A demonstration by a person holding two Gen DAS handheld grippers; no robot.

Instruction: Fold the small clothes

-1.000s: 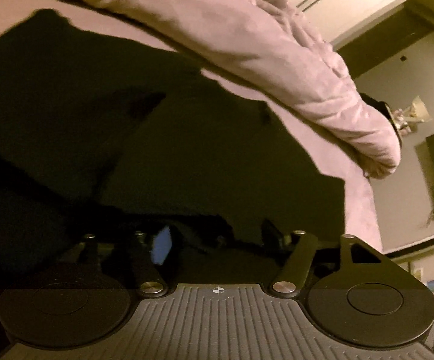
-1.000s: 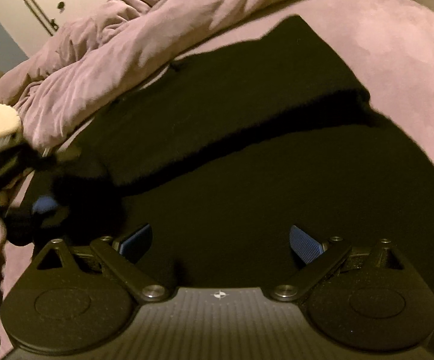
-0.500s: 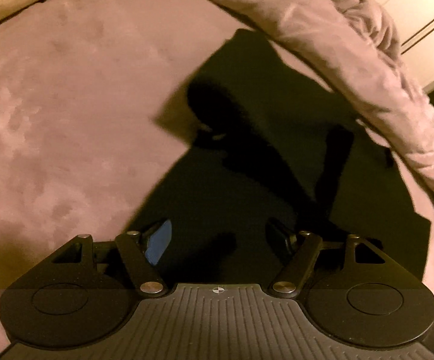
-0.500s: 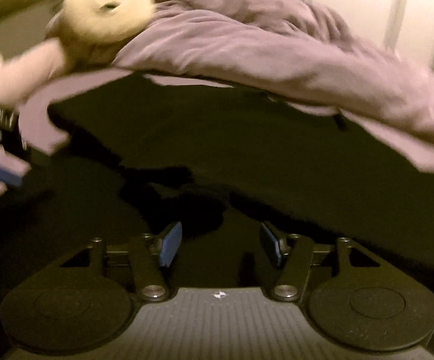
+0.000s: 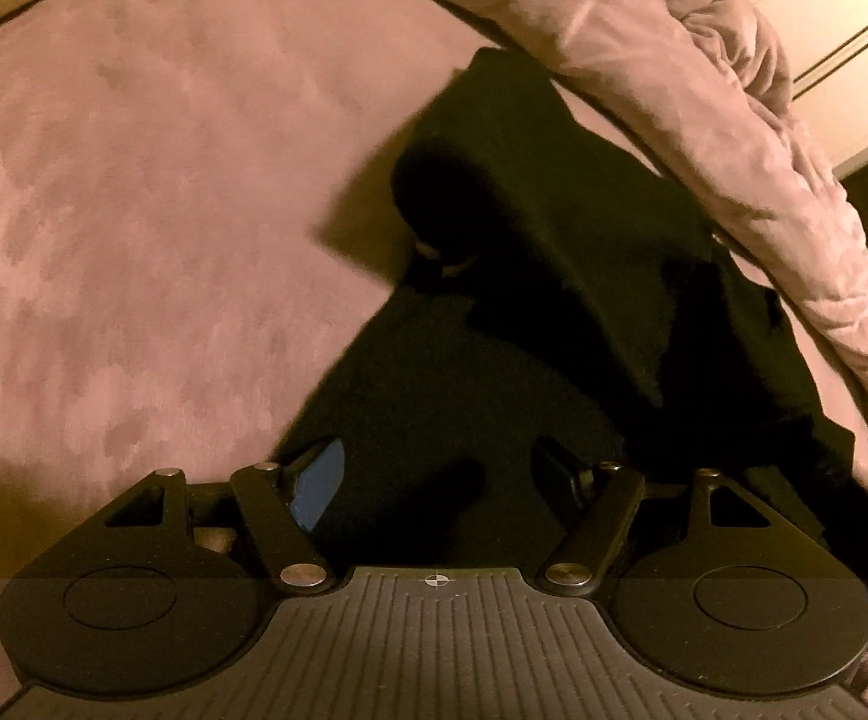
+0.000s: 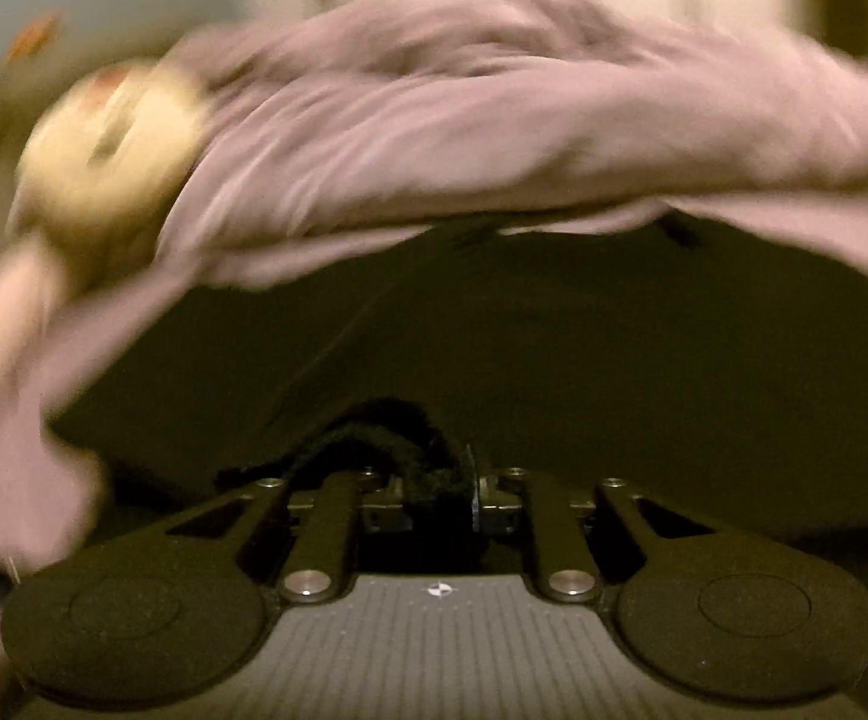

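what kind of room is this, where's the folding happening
Most likely a bedroom: the black garment lies on a mauve bed surface, a rumpled duvet is bunched beside it, and pale cupboard doors stand behind.

The left wrist view looks steeply down from close above the bed (image 5: 134,210), facing across the black garment (image 5: 553,300) toward the bunched pink duvet (image 5: 703,120) and a wardrobe beyond. The right wrist view sits lower and nearer the cloth, facing more level and blurred. Both views share the black garment (image 6: 553,348) and the pink duvet (image 6: 493,138).
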